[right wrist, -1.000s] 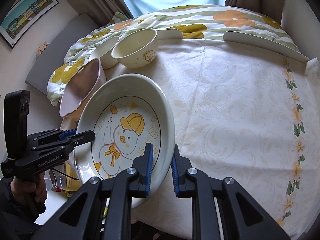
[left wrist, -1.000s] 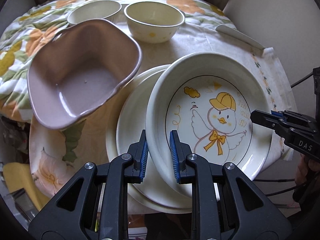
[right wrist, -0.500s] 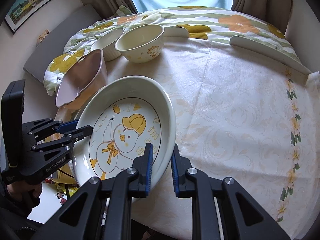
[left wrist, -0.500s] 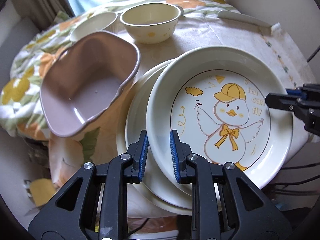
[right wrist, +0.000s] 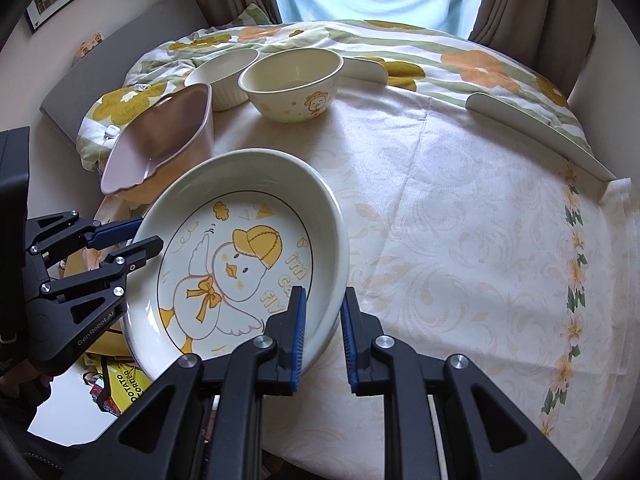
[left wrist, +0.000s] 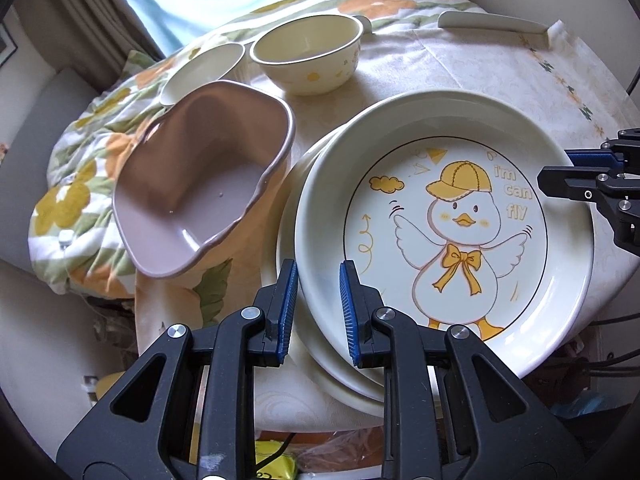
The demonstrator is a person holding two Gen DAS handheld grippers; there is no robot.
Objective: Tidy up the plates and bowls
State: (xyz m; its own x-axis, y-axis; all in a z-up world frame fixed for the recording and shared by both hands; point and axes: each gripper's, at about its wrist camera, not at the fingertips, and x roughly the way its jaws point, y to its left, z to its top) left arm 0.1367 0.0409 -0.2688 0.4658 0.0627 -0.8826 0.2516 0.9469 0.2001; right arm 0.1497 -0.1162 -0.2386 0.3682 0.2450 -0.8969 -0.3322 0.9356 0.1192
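Observation:
A cream duck plate (left wrist: 444,224) is held between both grippers above a plain cream plate (left wrist: 288,240) near the table's left edge. My left gripper (left wrist: 318,312) is shut on the duck plate's near rim. My right gripper (right wrist: 323,332) is shut on its opposite rim (right wrist: 328,288); it also shows at the right in the left wrist view (left wrist: 560,168). A mauve wavy-rimmed bowl (left wrist: 200,196) sits left of the plates. A cream bowl (left wrist: 308,56) and a smaller white ribbed bowl (left wrist: 204,72) stand behind.
A round table with a cream floral cloth (right wrist: 460,240) extends to the right. A flowered quilt (right wrist: 360,40) covers its far side. White edge guards (right wrist: 536,128) lie at the back right. A grey sofa (right wrist: 120,40) stands at the left.
The duck plate has tilted down from steep to nearly flat over the plain plate. Both grippers moved with it, still holding its rims.

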